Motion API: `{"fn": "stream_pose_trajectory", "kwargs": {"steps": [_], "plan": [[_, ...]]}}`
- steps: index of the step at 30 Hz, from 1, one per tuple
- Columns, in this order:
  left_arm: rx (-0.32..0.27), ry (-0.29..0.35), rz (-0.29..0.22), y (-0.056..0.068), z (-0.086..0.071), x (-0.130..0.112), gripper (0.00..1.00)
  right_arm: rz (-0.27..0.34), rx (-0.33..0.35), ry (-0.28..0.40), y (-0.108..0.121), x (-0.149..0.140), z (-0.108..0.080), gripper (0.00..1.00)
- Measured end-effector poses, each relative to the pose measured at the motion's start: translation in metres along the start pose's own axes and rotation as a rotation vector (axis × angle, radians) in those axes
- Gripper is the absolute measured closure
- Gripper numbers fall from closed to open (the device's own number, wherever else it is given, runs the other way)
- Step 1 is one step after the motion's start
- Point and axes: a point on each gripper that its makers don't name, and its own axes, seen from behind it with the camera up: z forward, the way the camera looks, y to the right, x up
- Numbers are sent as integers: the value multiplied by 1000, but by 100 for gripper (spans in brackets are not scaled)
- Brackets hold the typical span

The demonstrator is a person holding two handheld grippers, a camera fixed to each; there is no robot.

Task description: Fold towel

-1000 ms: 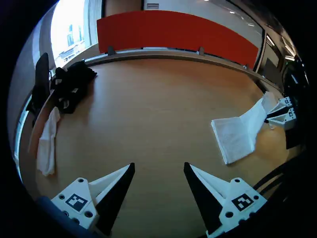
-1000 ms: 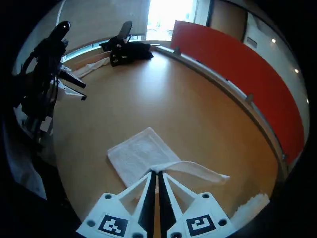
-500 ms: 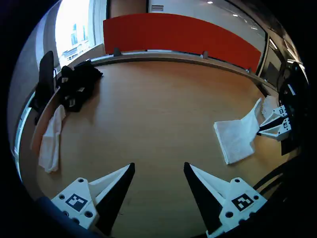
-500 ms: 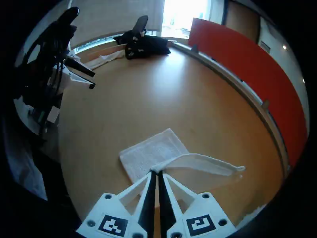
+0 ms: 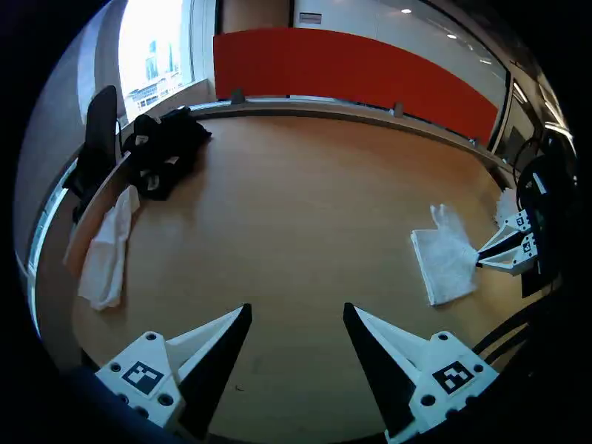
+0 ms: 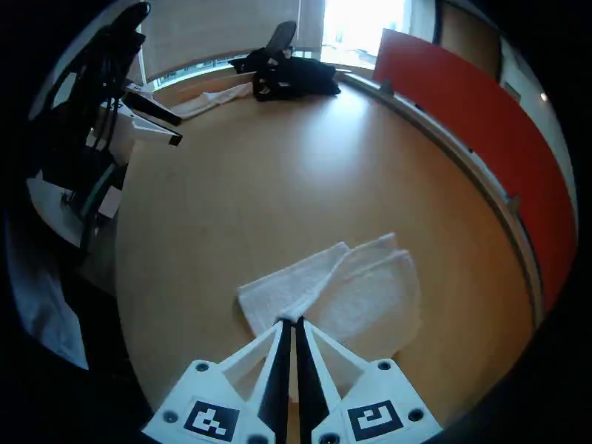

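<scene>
Folded over now — right gripper (image 6: 292,323) clamps the towel (image 6: 348,292) edge.

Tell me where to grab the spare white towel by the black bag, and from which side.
The spare towel lies as a long, rumpled strip along the table edge. Probably pinch its near end, bringing the open left gripper in low from the table side; that end points toward it and is bunched.

White towel (image 6: 348,296), red partition (image 5: 355,70)
</scene>
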Motion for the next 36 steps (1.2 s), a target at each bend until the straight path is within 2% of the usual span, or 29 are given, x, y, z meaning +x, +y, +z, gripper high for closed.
{"fn": "stream_pose_trajectory", "kwargs": {"steps": [16, 20, 24, 26, 28, 30, 36], "plan": [[0, -3, -1, -1, 1, -1, 8, 7, -2, -5, 2, -2, 1, 95], [0, -5, 1, -1, 1, -2, 8, 12, -3, -5, 2, -3, 1, 92], [2, -7, 2, -1, 1, -3, 8, 22, -5, -4, 3, -4, 0, 78], [1, -8, 1, 0, 0, -3, 8, 28, -8, -2, 4, -5, 0, 64], [1, -8, 1, 0, 0, -3, 8, 33, -13, -2, 6, -5, -1, 44], [1, -8, 1, 0, 1, -3, 8, 37, -20, -2, 8, -6, -1, 34], [0, -9, 4, 2, 1, -2, 9, 65, -25, -7, 9, -14, -2, 26]]}}
